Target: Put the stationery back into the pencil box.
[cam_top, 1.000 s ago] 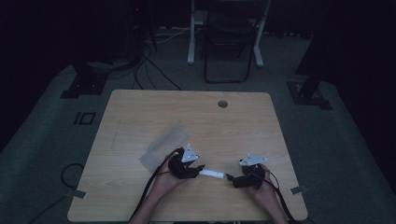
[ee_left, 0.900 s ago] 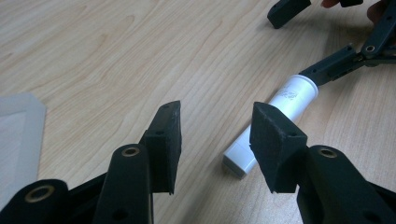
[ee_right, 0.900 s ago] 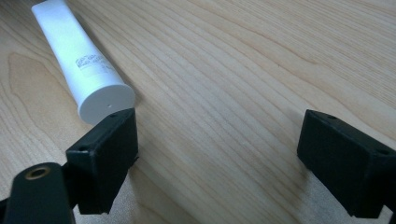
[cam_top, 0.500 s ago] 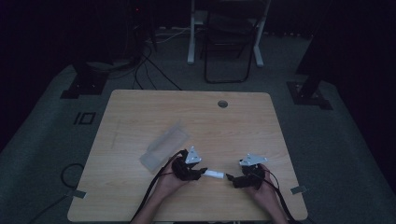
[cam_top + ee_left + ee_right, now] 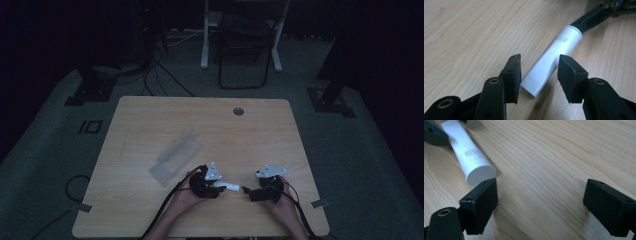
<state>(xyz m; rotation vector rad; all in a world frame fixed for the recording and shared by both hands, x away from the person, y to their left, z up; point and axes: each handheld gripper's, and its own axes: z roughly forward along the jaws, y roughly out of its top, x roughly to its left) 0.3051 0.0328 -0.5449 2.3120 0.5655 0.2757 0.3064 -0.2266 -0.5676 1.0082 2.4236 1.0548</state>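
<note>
The white tube (image 5: 554, 58) lies flat on the wooden worktop (image 5: 150, 115), between the two claws. The left claw (image 5: 539, 76) is open; its jaws straddle the tube's flat crimped end without pressing on it. The right claw (image 5: 541, 200) is open wide and empty, with the tube's round capped end just beside one of its jaws. A clear plastic package (image 5: 176, 156) lies beyond the left claw, apart from it.
</note>
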